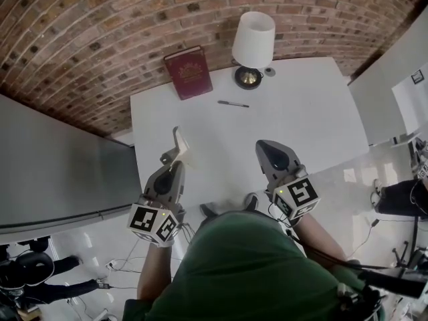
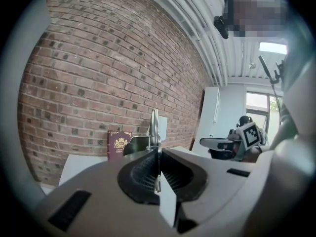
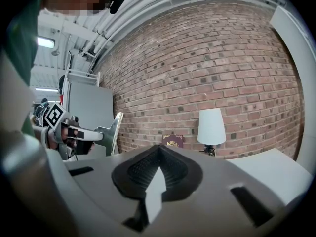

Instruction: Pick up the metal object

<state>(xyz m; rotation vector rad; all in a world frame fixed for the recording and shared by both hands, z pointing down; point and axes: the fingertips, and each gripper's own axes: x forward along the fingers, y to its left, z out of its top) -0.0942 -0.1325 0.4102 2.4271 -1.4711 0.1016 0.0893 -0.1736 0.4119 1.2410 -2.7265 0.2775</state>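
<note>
Left claw: your left claw (image 1: 176, 164) is pressed tight on the metal object (image 1: 179, 146), pinching its thin edge between the pads.
Metal object: it is a pale, flat, angled piece that sticks up and forward out of your left claw. In the left gripper view it shows edge-on as a thin upright blade (image 2: 155, 127).
Where it sits: in the head view you hold it over the near left part of the white worktop (image 1: 301, 119). No view shows whether its lower end touches the surface.
Right claw: your right claw (image 1: 267, 146) has its pads pressed together with nothing between them (image 3: 159, 151). It is over the near edge of the worktop, well apart from the left one.
Cross view: from your right gripper view, the left claw and the metal object (image 3: 114, 131) show at the left.
Far end of worktop: a red book (image 1: 188, 72) and a white-shaded lamp (image 1: 253, 42) are by the brick wall, with a pen (image 1: 233, 103) just in front of them.
</note>
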